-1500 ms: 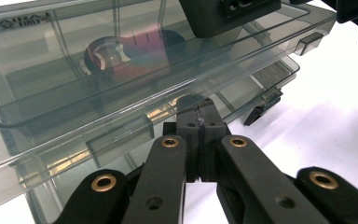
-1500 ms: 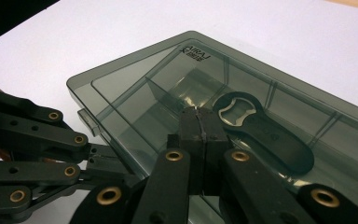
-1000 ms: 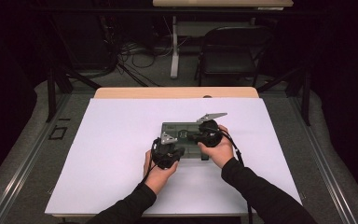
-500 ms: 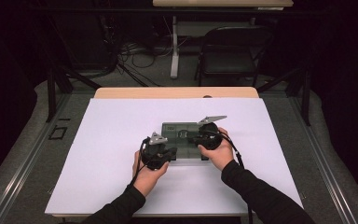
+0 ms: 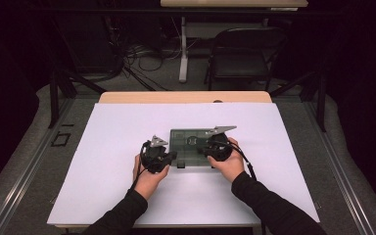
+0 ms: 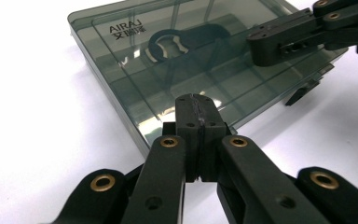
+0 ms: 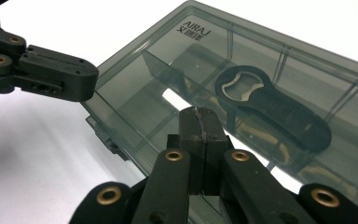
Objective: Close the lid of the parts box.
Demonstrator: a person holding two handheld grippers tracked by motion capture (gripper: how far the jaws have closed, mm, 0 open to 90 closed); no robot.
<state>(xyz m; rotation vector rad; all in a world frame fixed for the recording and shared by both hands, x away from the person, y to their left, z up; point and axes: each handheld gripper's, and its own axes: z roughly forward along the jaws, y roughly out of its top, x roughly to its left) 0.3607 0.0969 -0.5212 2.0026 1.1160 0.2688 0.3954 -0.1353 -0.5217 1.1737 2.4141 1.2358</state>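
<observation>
On the white desk (image 5: 103, 161), near its front middle, lies a smoked clear box (image 5: 188, 147), lid shut, with a black bottle opener (image 7: 270, 109) inside one compartment. Left hand-held gripper (image 5: 169, 157): jaws pressed together on nothing, tip at the box's near left corner. Right hand-held gripper (image 5: 206, 149): jaws likewise together and empty, resting over the lid toward its right side. The step in hand appears to be opening the box. To do it well, one hand-held gripper should steady the lid or body from above while the other works the small dark latch (image 6: 303, 93) on the front edge; pressure is best kept low and level so the light box does not slide on the smooth sheet, and the tip should meet the latch squarely rather than the lid's face. The high view gives the layout: box, both hands and their spacing. The left gripper view shows the latch tab, the brand lettering (image 6: 126, 31) and the right hand-held gripper's tip above the lid. The right gripper view shows the opener's full outline and the inner dividers (image 7: 161, 70), which the high view leaves too small to read.
</observation>
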